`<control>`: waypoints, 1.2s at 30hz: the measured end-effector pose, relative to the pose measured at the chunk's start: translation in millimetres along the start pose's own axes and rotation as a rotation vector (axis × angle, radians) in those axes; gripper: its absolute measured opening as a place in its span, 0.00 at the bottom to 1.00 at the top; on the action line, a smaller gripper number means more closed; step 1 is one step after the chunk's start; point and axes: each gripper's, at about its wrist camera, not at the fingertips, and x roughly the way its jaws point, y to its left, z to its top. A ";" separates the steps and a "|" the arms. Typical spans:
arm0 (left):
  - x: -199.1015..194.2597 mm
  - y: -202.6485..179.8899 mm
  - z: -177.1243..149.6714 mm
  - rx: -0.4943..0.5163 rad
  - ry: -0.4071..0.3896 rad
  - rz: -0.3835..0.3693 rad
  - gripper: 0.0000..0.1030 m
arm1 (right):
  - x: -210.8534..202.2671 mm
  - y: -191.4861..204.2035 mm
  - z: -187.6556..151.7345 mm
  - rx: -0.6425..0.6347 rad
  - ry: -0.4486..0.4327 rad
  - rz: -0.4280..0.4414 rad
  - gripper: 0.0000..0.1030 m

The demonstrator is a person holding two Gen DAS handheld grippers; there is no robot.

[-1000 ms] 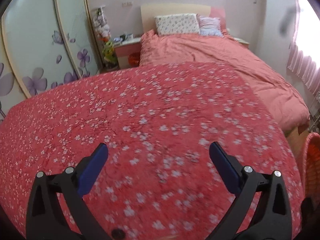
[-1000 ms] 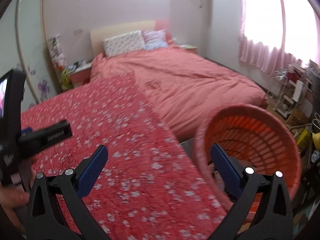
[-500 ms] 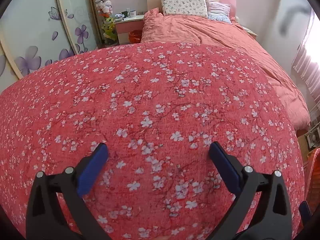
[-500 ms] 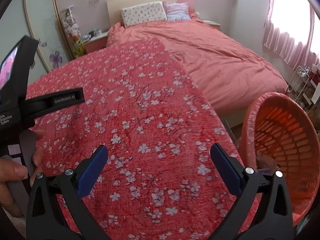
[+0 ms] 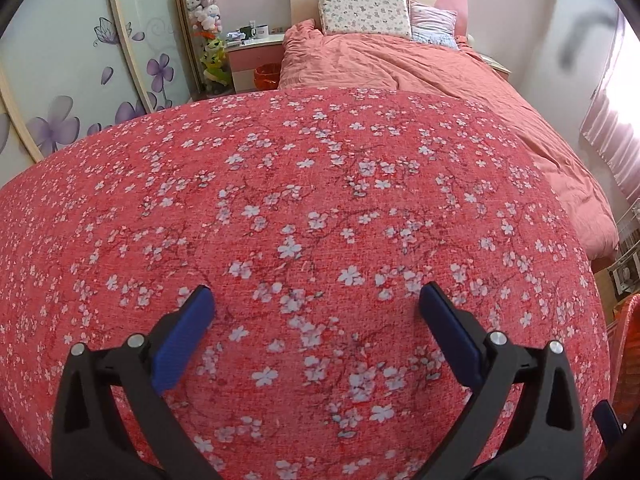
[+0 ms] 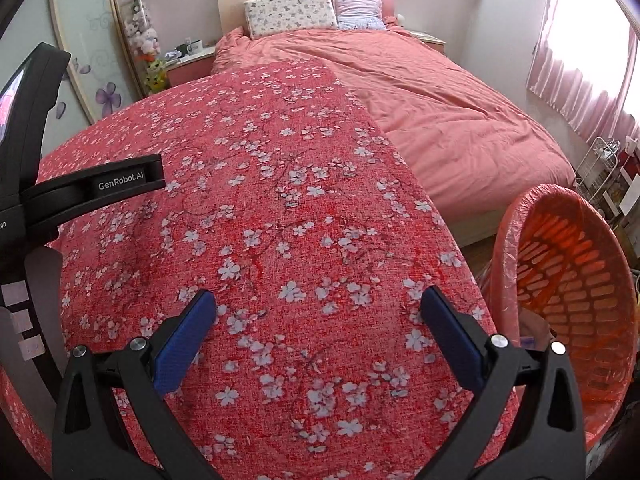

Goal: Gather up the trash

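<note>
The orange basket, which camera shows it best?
The right wrist view: the orange basket fills the right side there, its slatted inside and plastic liner plain beside the flowered cloth. The left wrist view catches only a sliver of its rim at the right edge.

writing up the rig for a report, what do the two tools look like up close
Both match: the left tool and right tool have matte black plastic arms with silver pivot screws and flat blue textured pads. The right view shows the left unit's black body, printed GenRobot.AI in white. No cables or sleeves visible.
</note>
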 end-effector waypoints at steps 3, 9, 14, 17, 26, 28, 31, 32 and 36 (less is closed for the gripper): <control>-0.1 -0.1 -0.1 0.000 0.000 0.000 0.97 | 1.3 0.1 0.6 0.002 0.000 -0.001 0.98; -0.1 -0.2 -0.3 0.000 0.000 0.000 0.97 | 1.6 0.0 0.8 0.002 0.000 0.000 0.98; 0.0 -0.1 -0.4 0.000 0.000 0.000 0.97 | 2.0 0.1 0.8 0.004 0.000 -0.001 0.98; -0.1 -0.3 -0.5 0.000 0.000 0.001 0.97 | 4.0 0.4 2.7 0.008 0.001 -0.003 0.98; -0.7 -1.1 -0.9 0.000 0.001 0.001 0.97 | 4.1 0.3 3.0 0.007 0.001 -0.002 0.98; -0.8 -1.2 -0.9 0.000 0.001 0.001 0.97 | 3.8 0.6 3.0 0.007 0.000 0.000 0.98; -0.9 -1.2 -0.9 0.000 0.001 0.001 0.97 | 2.0 -1.0 1.5 0.010 -0.003 0.007 0.98; -0.9 -1.2 -0.9 0.000 0.001 0.001 0.97 | 0.6 -2.8 -0.2 0.015 -0.005 0.009 0.98; -0.8 -1.0 -0.9 0.000 0.001 0.001 0.97 | -14.2 -15.6 -11.5 0.034 -0.048 -0.011 0.98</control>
